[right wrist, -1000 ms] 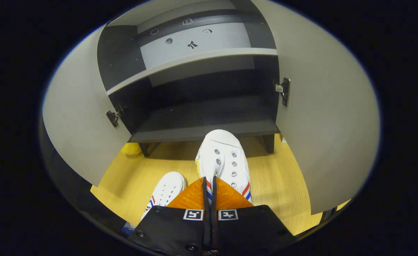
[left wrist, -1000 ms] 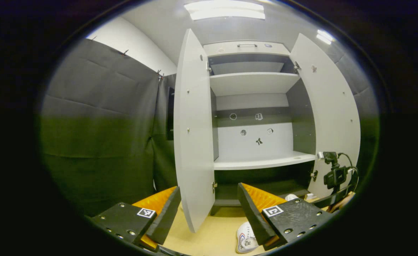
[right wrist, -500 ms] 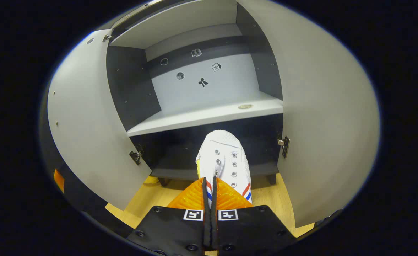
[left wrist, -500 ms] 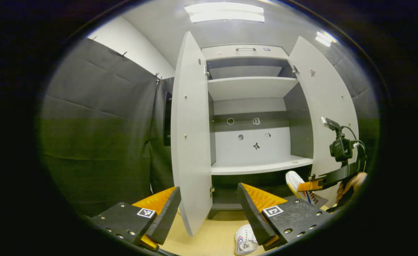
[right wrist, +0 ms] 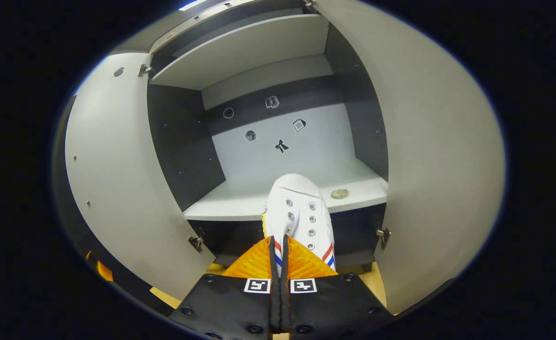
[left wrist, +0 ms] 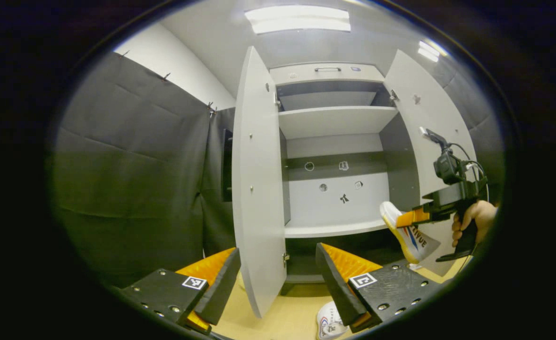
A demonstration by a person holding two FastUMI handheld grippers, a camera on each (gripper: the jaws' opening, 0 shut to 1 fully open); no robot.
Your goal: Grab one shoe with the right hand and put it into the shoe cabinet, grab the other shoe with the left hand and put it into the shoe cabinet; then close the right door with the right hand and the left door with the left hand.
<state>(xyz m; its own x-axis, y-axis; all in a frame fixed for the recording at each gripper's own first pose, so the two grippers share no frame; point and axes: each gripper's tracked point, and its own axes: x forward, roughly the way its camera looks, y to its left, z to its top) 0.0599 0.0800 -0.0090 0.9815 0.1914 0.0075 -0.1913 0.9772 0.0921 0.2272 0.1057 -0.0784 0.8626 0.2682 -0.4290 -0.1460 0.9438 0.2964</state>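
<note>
My right gripper (right wrist: 278,248) is shut on the heel of a white shoe (right wrist: 298,210) with red and blue stripes. The shoe hangs in the air with its toe over the front edge of the cabinet's middle shelf (right wrist: 240,200). In the left gripper view the same shoe (left wrist: 407,233) hangs toe-up from the right gripper (left wrist: 407,218), held by a hand (left wrist: 471,219), in front of the shoe cabinet (left wrist: 334,141). My left gripper (left wrist: 278,267) stands open and holds nothing. The second white shoe (left wrist: 329,323) lies on the floor below it, partly hidden by my right finger (left wrist: 348,276).
Both cabinet doors stand open: the left door (left wrist: 256,179) juts out between my left gripper's fingers, the right door (left wrist: 440,141) is behind the right gripper. A small round object (right wrist: 339,193) lies on the middle shelf. Dark bottom shelf (left wrist: 306,257), wooden floor (left wrist: 282,316), black cloth wall (left wrist: 131,165).
The right gripper has lifted the shoe from floor height up to the level of the middle shelf and closer to the cabinet. The left gripper has stayed nearly still and open.
</note>
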